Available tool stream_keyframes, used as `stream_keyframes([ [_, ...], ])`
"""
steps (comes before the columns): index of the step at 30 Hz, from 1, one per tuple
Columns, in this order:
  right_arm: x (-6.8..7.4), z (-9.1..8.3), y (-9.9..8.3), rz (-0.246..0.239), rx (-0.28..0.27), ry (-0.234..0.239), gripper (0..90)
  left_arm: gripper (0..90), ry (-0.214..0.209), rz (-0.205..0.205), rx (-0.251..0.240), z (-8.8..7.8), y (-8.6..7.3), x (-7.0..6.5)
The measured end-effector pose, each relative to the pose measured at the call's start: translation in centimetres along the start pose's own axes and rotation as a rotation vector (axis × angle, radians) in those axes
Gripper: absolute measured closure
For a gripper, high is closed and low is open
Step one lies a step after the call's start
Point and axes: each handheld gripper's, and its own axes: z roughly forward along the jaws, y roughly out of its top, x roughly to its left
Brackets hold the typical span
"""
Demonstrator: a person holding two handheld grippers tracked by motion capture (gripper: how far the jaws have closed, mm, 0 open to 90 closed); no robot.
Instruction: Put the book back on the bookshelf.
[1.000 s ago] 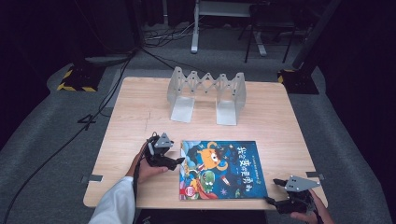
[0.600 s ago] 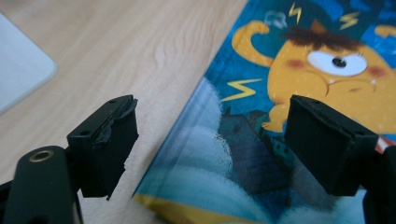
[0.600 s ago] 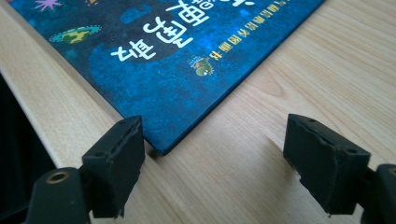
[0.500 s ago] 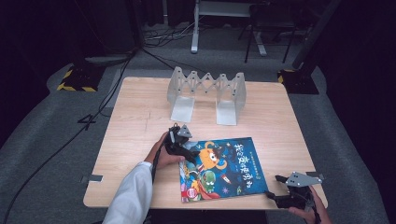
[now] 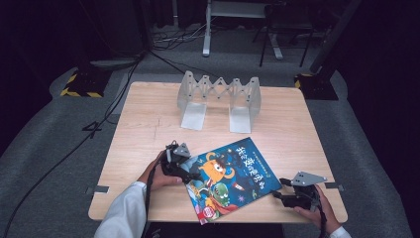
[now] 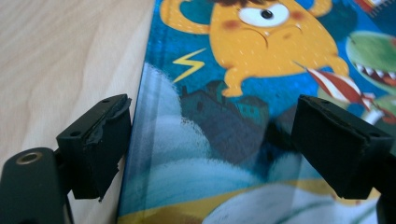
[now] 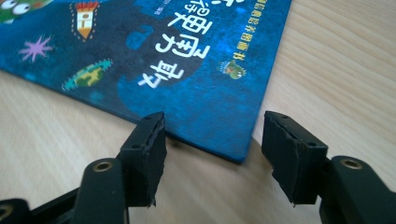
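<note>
Between both open tongs, book (image 5: 230, 176)

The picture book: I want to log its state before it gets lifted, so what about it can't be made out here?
- Picture book, high view: the left gripper covers its left edge; contact unclear.
- Left gripper view: frame edges crop the cover.
- Right gripper view: the right gripper frames one corner; the underside is hidden.
- Small print stays blurred.
</note>
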Motion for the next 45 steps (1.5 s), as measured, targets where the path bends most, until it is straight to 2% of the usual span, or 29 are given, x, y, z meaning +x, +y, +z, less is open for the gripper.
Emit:
stream_keyframes([
  [4,-0.1,1.3,1.6,0.002,0.024,-0.019,40.0,12.4,0.010,-0.013,-0.007,-1.2,-1.6,-0.9],
  [6,-0.1,2.1,2.3,0.031,0.028,-0.038,39.1,11.8,0.015,-0.018,-0.005,-1.9,-2.5,-1.6],
  [9,-0.1,3.3,3.6,0.039,0.032,-0.085,37.8,10.4,0.020,-0.020,-0.005,-2.8,-3.8,-2.4],
  [12,-0.3,4.6,4.8,0.045,0.040,-0.130,34.8,10.5,0.024,-0.029,-0.024,-3.5,-4.9,-3.2],
  [14,-0.7,5.5,5.7,0.056,0.047,-0.134,34.4,10.5,0.026,-0.026,-0.034,-3.9,-5.7,-3.8],
  [16,-1.1,6.1,6.3,0.043,0.049,-0.140,30.4,10.7,0.025,-0.025,-0.043,-4.3,-6.3,-4.1],
  [18,-1.4,6.4,6.5,0.064,0.047,-0.134,30.3,11.5,0.021,-0.027,-0.064,-4.5,-6.8,-4.3],
  [20,-1.4,6.4,6.3,0.097,0.035,-0.126,32.7,13.3,0.030,-0.031,-0.065,-4.8,-7.0,-4.5],
  [21,-1.2,6.3,6.1,0.099,0.033,-0.111,32.7,13.8,0.032,-0.033,-0.066,-4.8,-7.2,-4.6],
  [23,-0.5,6.0,5.7,0.078,0.022,-0.083,32.7,14.5,0.035,-0.045,-0.068,-4.9,-7.2,-4.8],
  [28,2.5,5.4,5.1,-0.016,0.014,0.015,32.5,14.5,0.048,-0.049,-0.070,-4.9,-7.3,-5.3],
  [31,3.7,5.2,5.0,-0.057,0.020,0.052,32.6,14.5,0.062,-0.013,-0.054,-4.8,-7.3,-5.9],
  [33,4.0,5.2,5.0,-0.064,0.020,0.048,31.5,14.7,0.067,-0.010,-0.052,-4.7,-7.3,-6.2],
  [39,3.4,5.5,5.0,-0.041,0.011,0.040,26.9,16.7,0.029,-0.004,-0.061,-4.6,-7.2,-6.4],
  [42,3.0,5.6,5.0,-0.022,0.008,0.018,25.7,16.8,0.018,0.004,-0.058,-4.4,-7.0,-6.7],
  [45,2.4,5.7,5.1,0.000,0.005,-0.015,25.4,16.8,-0.012,0.011,-0.063,-4.2,-6.8,-6.9],
])
